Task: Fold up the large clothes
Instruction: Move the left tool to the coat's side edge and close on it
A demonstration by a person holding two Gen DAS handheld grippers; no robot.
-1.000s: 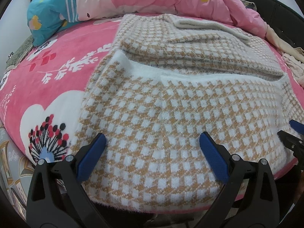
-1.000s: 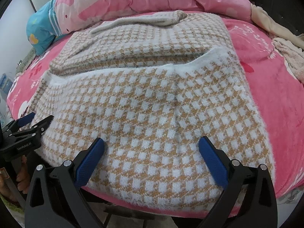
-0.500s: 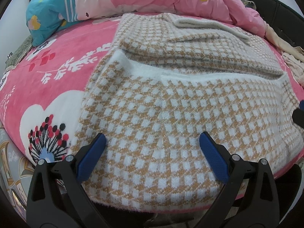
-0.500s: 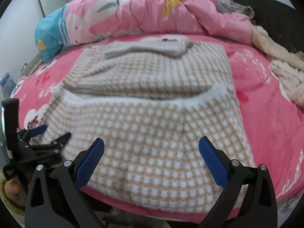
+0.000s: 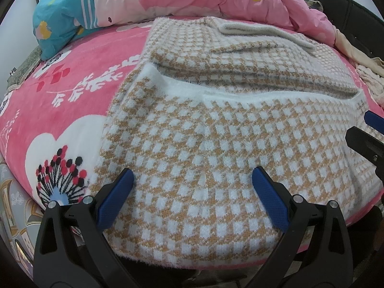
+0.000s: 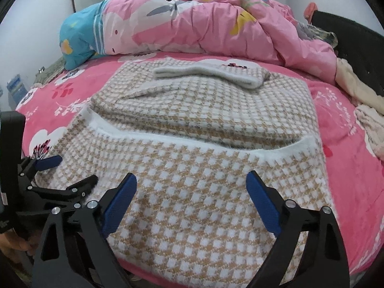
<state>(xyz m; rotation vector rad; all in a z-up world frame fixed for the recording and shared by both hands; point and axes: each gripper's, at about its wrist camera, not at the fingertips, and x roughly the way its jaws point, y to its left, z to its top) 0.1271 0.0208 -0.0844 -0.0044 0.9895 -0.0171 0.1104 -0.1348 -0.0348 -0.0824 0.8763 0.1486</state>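
The left gripper [image 5: 192, 187] hangs over the near edge of the sweater [image 5: 216, 144] with its jaws spread wide and nothing between them. The right gripper [image 6: 192, 192] is also wide open and empty, above the same near edge, just beside the left one.

The tan-and-white checked sweater lies flat on the pink blanket [image 6: 348, 163], its near part folded up so a white hem runs across the middle, a sleeve laid across the far end. Behind it a pink quilt [image 6: 204, 24] is bunched up, and pale clothes [image 6: 369, 124] lie at the right.
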